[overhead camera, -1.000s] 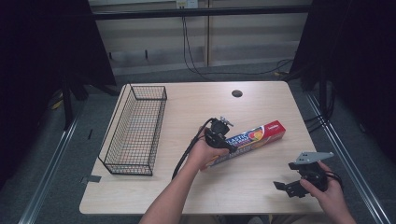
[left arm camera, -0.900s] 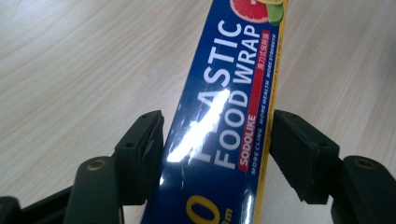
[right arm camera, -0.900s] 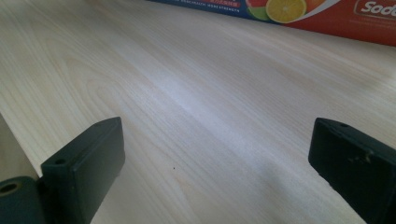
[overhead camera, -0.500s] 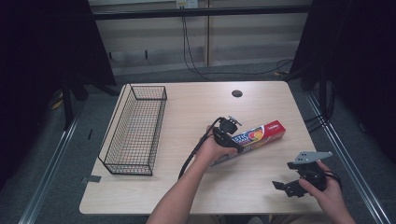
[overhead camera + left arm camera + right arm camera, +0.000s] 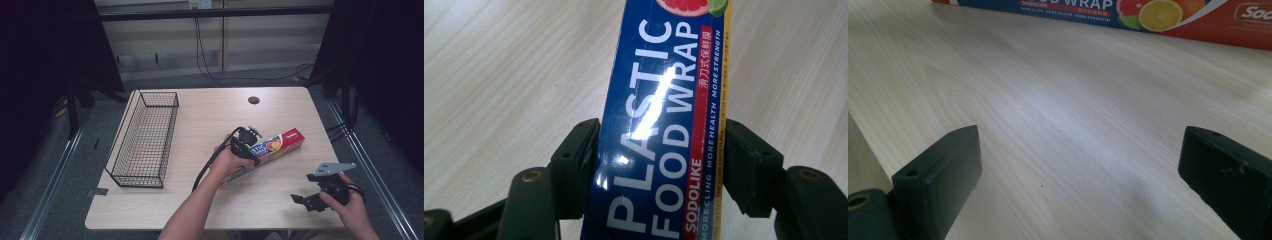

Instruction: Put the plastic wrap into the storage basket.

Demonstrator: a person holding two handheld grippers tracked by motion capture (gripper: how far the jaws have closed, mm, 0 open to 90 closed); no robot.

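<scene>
So the left gripper (image 5: 659, 165) is clamped around the plastic food wrap box (image 5: 664, 115), which lies right of centre on the table (image 5: 200, 115). The right gripper (image 5: 1083, 185) hovers wide open and empty near the table's near-right corner. A wire basket (image 5: 145, 137) sits far left.

**Around the Table's Edges**

A black wire basket (image 5: 135, 177) stood along the left side of the pale wooden table (image 5: 210, 115) – long, narrow and empty. A small dark round grommet (image 5: 253, 100) sat near the table's far edge, right of centre. Beyond it, black cables (image 5: 210, 65) hung down the wall to the floor – dark curtains (image 5: 50, 45) flanked both sides.
</scene>
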